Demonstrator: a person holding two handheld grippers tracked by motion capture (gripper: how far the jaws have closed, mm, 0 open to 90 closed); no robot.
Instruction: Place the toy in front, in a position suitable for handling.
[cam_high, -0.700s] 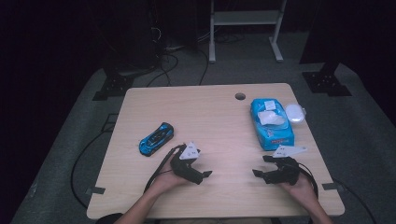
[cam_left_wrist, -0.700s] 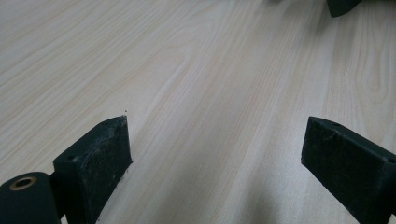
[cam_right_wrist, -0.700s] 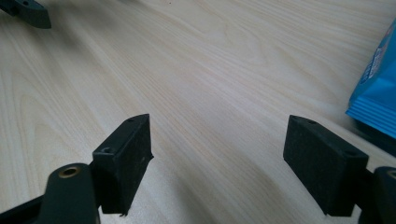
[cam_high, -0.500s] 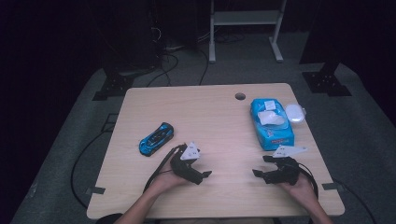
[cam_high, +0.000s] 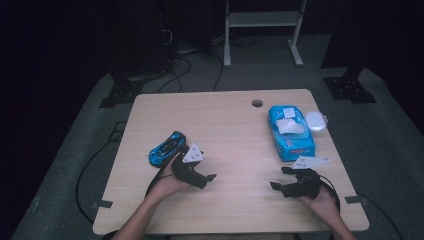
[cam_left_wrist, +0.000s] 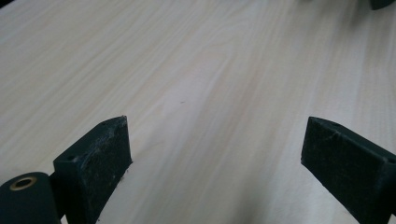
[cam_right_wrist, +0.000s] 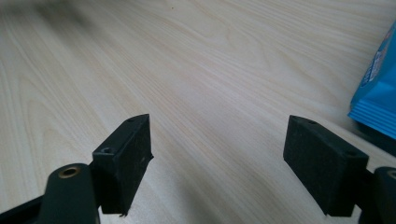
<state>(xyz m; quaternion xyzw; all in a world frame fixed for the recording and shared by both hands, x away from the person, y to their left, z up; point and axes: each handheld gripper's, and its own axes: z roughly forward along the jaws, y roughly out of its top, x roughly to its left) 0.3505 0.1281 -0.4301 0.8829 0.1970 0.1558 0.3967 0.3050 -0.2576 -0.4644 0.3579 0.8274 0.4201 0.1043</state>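
Toy car (cam_high: 166, 148), nose toward far right.

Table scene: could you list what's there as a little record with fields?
Table: light wood, round hole near far edge
Toy car: blue, beside the left hand
Wipes pack: blue, far right
Left gripper: jaws open, nothing between them
Right gripper: jaws open, nothing between them, pack's corner nearby

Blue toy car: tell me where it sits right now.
In the high view the blue toy car lies on the left part of the table, just beyond and left of the left tongs, far from the blue wipes pack.
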